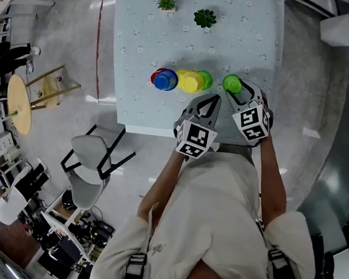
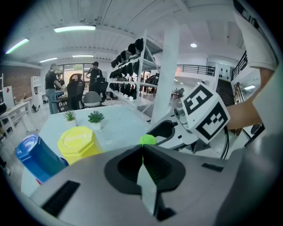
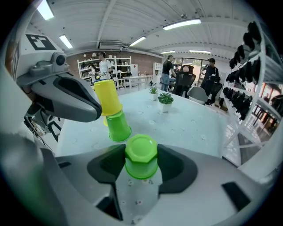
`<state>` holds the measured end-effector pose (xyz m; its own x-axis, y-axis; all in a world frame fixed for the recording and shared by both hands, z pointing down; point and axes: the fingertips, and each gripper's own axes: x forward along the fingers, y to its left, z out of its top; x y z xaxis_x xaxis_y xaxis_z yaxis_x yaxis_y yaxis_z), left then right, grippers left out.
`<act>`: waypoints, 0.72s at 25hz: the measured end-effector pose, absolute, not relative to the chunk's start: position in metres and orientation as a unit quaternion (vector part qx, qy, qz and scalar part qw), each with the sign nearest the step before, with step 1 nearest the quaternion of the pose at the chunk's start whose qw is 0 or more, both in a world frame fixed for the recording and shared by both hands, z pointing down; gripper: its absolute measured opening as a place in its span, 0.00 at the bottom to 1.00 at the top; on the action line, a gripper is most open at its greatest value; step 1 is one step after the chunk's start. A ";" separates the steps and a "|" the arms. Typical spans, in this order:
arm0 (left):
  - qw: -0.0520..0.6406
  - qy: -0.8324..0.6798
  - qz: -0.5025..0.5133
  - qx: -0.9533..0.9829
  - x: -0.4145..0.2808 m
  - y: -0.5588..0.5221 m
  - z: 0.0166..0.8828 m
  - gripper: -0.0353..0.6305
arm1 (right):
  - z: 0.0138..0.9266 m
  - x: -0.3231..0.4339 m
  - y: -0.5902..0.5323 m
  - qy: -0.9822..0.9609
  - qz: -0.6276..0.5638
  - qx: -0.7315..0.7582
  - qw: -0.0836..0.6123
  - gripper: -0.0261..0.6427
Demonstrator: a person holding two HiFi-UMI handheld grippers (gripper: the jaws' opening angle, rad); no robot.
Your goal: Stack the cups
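Note:
Several upturned cups stand in a row on the pale table (image 1: 147,30): a blue cup (image 1: 165,80) over a red one, a yellow cup (image 1: 190,81) and a green cup (image 1: 204,79). A second green cup (image 1: 231,83) stands apart to the right. My right gripper (image 1: 238,91) is shut on this cup (image 3: 141,156), which sits upside down on the tabletop with a jaw against each side. My left gripper (image 1: 209,102) hovers near the front edge, shut and empty. In the left gripper view the blue cup (image 2: 37,156) and yellow cup (image 2: 79,141) stand at the left.
Two small potted plants (image 1: 167,3) (image 1: 204,17) stand at the table's far side. A grey chair (image 1: 94,159) and a wooden stool (image 1: 21,101) stand on the floor to the left. People stand by desks far off (image 2: 53,86). Shelving (image 2: 132,66) rises to the right.

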<state>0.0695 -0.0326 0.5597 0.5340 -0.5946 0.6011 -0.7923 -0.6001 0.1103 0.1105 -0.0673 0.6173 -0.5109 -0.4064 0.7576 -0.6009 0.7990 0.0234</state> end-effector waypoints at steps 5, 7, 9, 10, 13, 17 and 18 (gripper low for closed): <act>0.182 -0.398 0.256 0.862 0.067 -0.031 0.552 0.08 | 0.608 0.111 -0.064 -0.858 0.120 0.304 0.396 0.38; 0.180 -0.396 0.252 0.864 0.064 -0.030 0.547 0.08 | 0.600 0.110 -0.063 -0.858 0.116 0.308 0.395 0.38; 0.178 -0.394 0.246 0.868 0.062 -0.029 0.541 0.08 | 0.590 0.110 -0.062 -0.858 0.111 0.315 0.391 0.38; 0.175 -0.392 0.244 0.870 0.062 -0.029 0.537 0.08 | 0.584 0.109 -0.061 -0.858 0.109 0.318 0.388 0.38; 0.166 -0.387 0.235 0.876 0.059 -0.027 0.523 0.08 | 0.564 0.106 -0.058 -0.859 0.103 0.329 0.378 0.38; 0.154 -0.386 0.221 0.882 0.054 -0.028 0.505 0.08 | 0.534 0.101 -0.056 -0.864 0.093 0.338 0.361 0.38; 0.151 -0.387 0.217 0.883 0.052 -0.028 0.500 0.08 | 0.526 0.099 -0.055 -0.866 0.088 0.339 0.358 0.38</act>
